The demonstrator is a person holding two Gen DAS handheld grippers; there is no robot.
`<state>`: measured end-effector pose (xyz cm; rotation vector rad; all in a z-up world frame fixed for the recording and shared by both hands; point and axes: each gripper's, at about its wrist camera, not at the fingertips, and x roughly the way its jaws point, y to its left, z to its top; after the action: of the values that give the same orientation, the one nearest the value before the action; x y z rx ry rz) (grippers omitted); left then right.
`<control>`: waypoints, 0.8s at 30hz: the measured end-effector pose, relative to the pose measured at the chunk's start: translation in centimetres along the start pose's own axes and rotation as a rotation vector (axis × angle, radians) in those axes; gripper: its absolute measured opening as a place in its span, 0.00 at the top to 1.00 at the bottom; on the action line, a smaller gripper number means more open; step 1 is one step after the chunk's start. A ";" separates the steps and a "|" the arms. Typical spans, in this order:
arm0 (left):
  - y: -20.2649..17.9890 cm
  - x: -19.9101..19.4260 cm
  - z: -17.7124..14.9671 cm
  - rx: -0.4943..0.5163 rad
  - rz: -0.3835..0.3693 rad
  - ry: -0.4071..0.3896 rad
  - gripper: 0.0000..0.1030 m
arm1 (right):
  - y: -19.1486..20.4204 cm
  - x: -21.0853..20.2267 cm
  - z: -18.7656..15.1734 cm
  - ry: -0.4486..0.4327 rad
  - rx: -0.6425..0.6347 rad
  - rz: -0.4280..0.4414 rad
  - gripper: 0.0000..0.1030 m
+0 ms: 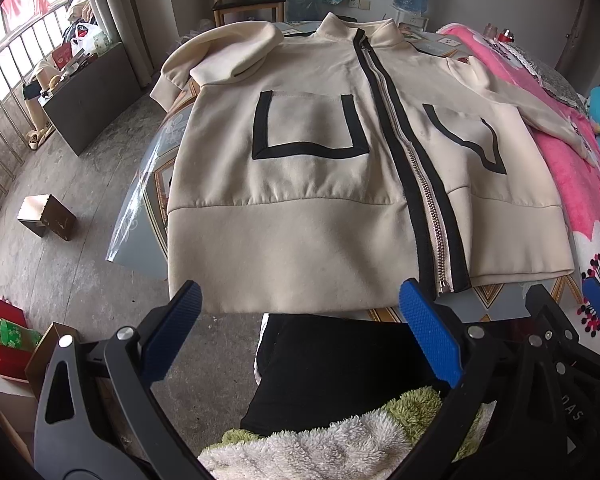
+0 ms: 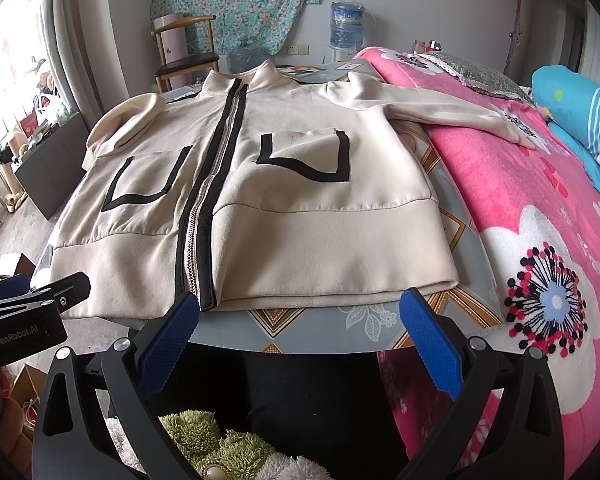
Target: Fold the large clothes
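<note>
And here we are, a cream jacket [image 1: 300, 184] spread flat and face-up on the table [image 2: 380, 320], zipped shut down its black-edged zipper [image 1: 416, 184], collar at the far end, hem hanging at the near edge. The tabletop wears a glossy patterned cover of blue-grey with gold diamonds. One sleeve lies folded across the shoulder on the window side; the other stretches out onto the pink floral blanket [image 2: 540, 208] of the bed right beside the table.

The left gripper [image 1: 300, 332] hovers just short of the hem, blue pads wide apart, nothing between them. The right gripper [image 2: 300, 336] does likewise over the table's near edge, fingers spread, empty too (each shows at the edge of the other's view).

Around the room: a wooden chair [image 1: 246, 0] and a water jug [image 2: 346, 26] against the far wall, floral cloth hanging there, a barred window [image 1: 16, 56] with a dark cabinet below, bare concrete floor [image 1: 80, 240].
</note>
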<state>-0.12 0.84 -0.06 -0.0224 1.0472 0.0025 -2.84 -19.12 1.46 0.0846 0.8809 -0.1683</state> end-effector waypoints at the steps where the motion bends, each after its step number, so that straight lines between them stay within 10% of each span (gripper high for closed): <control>1: -0.1 0.0 0.0 0.001 0.000 -0.001 0.07 | 0.0 0.1 0.0 0.000 0.000 0.000 0.05; 24: 0.0 0.0 0.0 0.002 0.002 0.000 0.07 | 0.0 -0.7 0.4 -0.003 -0.004 -0.004 0.05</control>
<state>-0.09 0.80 -0.04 -0.0195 1.0475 0.0030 -2.94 -19.07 2.23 0.0787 0.8786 -0.1701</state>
